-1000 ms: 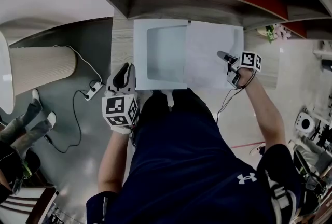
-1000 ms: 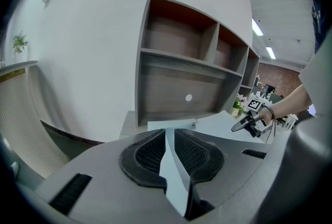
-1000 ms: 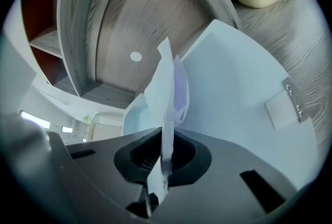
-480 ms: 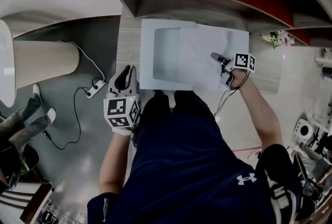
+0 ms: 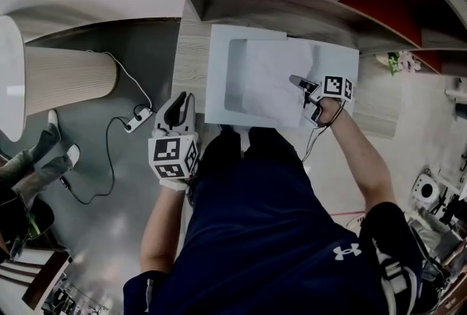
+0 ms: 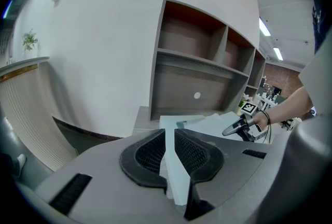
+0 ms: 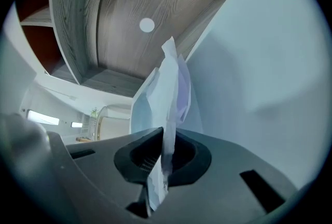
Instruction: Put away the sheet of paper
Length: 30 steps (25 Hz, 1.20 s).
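Observation:
A white folder (image 5: 217, 80) with a recessed window lies on the wooden desk (image 5: 190, 58) below the shelves. The sheet of paper (image 5: 270, 80) lies partly over its window, and my right gripper (image 5: 300, 84) is shut on the sheet's right side. In the right gripper view the paper's edge (image 7: 171, 88) stands pinched between the jaws of the right gripper (image 7: 165, 158). My left gripper (image 5: 179, 105) sits at the folder's front left corner. In the left gripper view a pale strip of the folder (image 6: 174, 166) is clamped in the left gripper (image 6: 170, 140).
Wooden shelves (image 5: 292, 0) with red backs rise right behind the desk. A ribbed round stand (image 5: 66, 80) and a power strip (image 5: 139, 120) with its cable are on the floor at the left. A small plant (image 5: 400, 60) sits at the desk's right end.
My right gripper has moved left with the sheet, which now covers more of the folder's window. The left gripper has stayed at the folder's corner.

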Motion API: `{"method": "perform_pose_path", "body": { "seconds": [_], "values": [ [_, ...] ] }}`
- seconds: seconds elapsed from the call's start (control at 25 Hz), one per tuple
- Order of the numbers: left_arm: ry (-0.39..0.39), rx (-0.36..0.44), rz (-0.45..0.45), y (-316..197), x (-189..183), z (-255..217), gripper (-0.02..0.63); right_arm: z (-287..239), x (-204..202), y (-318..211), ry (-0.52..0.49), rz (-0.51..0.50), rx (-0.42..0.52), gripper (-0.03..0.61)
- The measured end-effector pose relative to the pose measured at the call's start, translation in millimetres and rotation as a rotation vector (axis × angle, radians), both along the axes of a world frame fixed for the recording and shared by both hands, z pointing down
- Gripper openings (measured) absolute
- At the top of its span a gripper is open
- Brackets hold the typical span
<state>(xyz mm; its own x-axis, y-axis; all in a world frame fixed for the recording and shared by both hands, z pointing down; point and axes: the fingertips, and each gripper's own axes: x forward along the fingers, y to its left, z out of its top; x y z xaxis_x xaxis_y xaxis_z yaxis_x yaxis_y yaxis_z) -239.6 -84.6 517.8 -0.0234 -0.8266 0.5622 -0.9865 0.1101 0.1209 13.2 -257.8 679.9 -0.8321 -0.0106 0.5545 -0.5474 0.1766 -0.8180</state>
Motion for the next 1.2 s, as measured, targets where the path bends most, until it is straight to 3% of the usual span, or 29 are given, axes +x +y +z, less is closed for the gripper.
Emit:
{"method": "perform_pose_path", "body": {
  "seconds": [0.96, 1.2],
  "values": [
    [0.003, -0.031, -0.048, 45.7, -48.6, 1.1, 0.064, 12.1, -96.9, 37.5, -0.049, -0.061, -0.021, 0.023],
    [0.006, -0.033, -0.067, 52.7, -54.3, 2.4, 0.064, 8.2, -114.9, 42.9, -0.066, -0.12, 0.008, 0.023]
  ]
}}
